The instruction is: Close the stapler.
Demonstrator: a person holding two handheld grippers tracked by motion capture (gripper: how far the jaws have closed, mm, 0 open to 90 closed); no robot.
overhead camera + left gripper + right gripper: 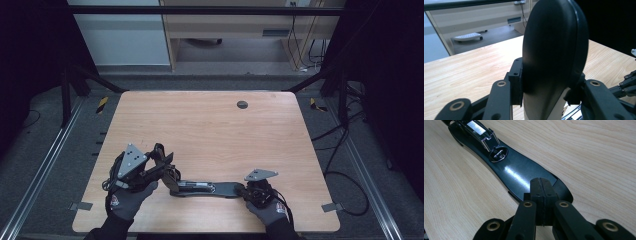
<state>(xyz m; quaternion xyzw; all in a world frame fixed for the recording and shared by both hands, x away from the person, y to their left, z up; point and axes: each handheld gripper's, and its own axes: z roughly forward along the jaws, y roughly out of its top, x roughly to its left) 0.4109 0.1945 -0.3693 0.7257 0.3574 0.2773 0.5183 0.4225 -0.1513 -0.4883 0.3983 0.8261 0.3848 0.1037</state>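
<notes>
- Nearest the person, the right tongs (541,202) sit pressed together, resting on the near tip of a long black plate (524,177) that lies flat on the surface (210,130); whether they pinch its thin edge or only bear down on it I cannot tell.
- In the high view that plate (220,189) runs left to right along the near edge of the surface, with a shiny metal clip (192,186) mounted at its middle.
- At the plate's left end, the left tongs (546,92) pinch a black oval paddle (554,47), standing upright between the pads, one pad on each side of it.
- It seems the work is to swing or fold this paddle relative to the plate. To do it well, the right tongs should keep the plate pinned so it does not slide, while the left turns slowly without twisting the paddle out of its grip.
- No containers stand on the surface; farther off there is a small dark round grommet (242,104) in the wood.
</notes>
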